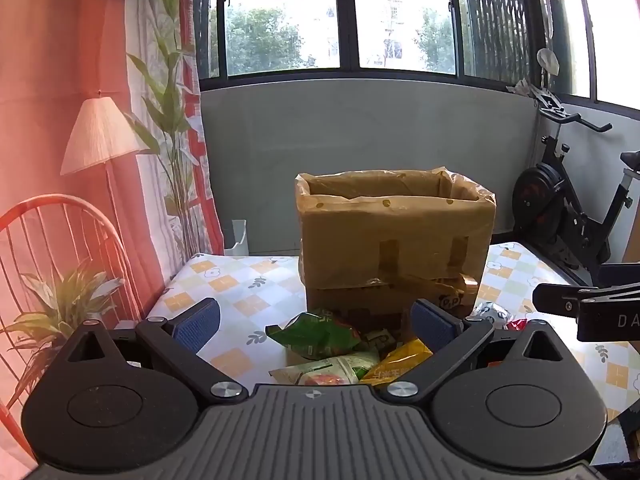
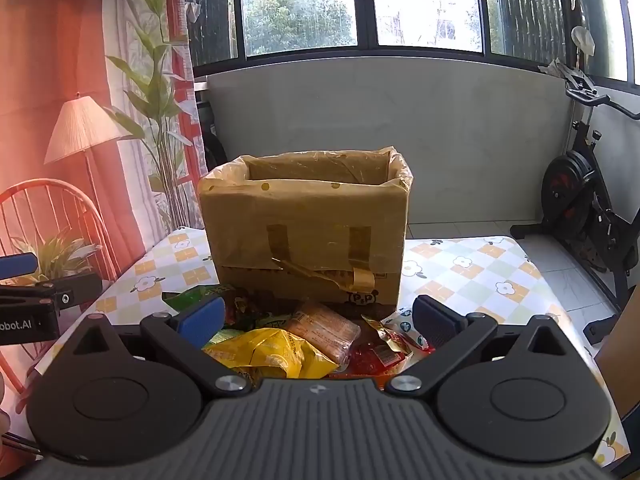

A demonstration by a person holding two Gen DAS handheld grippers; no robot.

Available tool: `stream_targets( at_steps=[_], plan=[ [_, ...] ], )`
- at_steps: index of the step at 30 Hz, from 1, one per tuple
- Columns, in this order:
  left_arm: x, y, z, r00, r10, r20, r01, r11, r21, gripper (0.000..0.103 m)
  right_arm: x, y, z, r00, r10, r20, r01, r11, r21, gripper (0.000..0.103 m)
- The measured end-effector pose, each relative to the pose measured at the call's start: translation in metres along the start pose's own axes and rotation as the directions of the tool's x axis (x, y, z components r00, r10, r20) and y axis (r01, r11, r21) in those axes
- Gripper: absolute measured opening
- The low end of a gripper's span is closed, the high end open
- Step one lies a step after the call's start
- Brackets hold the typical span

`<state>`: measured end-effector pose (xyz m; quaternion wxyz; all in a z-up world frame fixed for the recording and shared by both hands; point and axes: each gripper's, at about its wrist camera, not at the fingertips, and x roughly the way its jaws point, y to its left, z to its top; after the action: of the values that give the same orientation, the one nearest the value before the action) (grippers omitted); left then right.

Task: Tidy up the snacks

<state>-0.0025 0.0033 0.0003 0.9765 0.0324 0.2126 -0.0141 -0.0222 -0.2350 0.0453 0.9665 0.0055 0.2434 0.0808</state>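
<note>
Hovering wide open and empty, both tools, left tool and right tool, face snack packets heaped before the lined cardboard box, ready for loading.

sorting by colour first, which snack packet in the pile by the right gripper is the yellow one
The crumpled yellow packet, lying at the near left of the pile between the open right gripper fingers. The tan wrapped biscuit pack beside it and the red packet differ plainly in colour.

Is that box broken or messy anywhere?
Yes. On the front of the brown cardboard box, a strip of brown packing tape has peeled loose and hangs crookedly. The clear plastic liner is crumpled over its rim. Snack packets lie jumbled before it.
</note>
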Motion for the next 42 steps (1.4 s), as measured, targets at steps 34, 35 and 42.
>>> stream_targets(
  at_steps=[34,35,42],
  plan=[
    [0.0082,-0.0004,-0.0015,0.999,0.014,-0.049,-0.015,1.0,-0.017,0.102,-0.0006,-0.0004,-0.0051,1.0,0.006,-0.01,-0.006,1.0,0.01,0.101],
    [0.0082,-0.0004,-0.0015,0.999,0.014,-0.05,-0.015,1.0,-0.018,0.102,-0.0006,-0.0004,-0.0052,1.0,0.006,-0.011,-0.006,1.0,0.011,0.101],
    [0.0081,-0.0011,-0.0014,0.999,0.014,-0.048,-0.015,1.0,-0.017,0.102,-0.0003,-0.001,-0.0059,1.0,0.007,-0.012,-0.007,1.0,0.012,0.101]
  ],
)
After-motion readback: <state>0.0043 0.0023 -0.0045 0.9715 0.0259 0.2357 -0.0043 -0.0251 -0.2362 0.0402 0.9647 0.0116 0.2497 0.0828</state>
